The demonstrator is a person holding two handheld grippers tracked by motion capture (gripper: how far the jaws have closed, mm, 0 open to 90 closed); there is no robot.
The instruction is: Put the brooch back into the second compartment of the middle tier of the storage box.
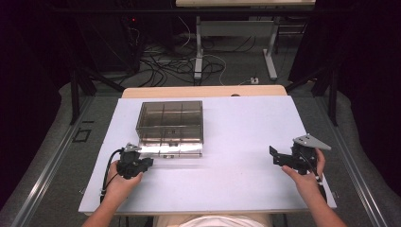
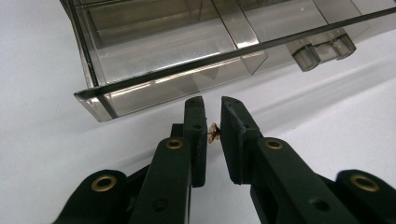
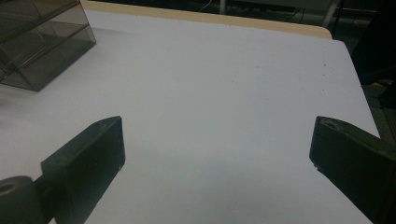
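Note:
A smoky clear compartment box point(image 1: 171, 124) stands on the white table top point(image 1: 236, 142), left of centre. My left gripper point(image 1: 147, 162) lies just in front of the box's near left corner. In the left gripper view the left gripper point(image 2: 212, 105) is shut on a tiny brass-coloured piece point(image 2: 214, 133), which is too small to name. The box point(image 2: 187, 46) rises right beyond the tips. My right gripper point(image 1: 273, 156) rests at the table's right side, jaws wide apart. In the right gripper view the right gripper point(image 3: 217, 140) has only bare table between its jaws.
The box point(image 3: 37, 42) has several compartments and two clear latch tabs point(image 2: 322, 51) on its near side. The table's wooden far edge point(image 1: 203, 91) lies behind it. Desk legs and cables point(image 1: 198, 61) are on the floor beyond.

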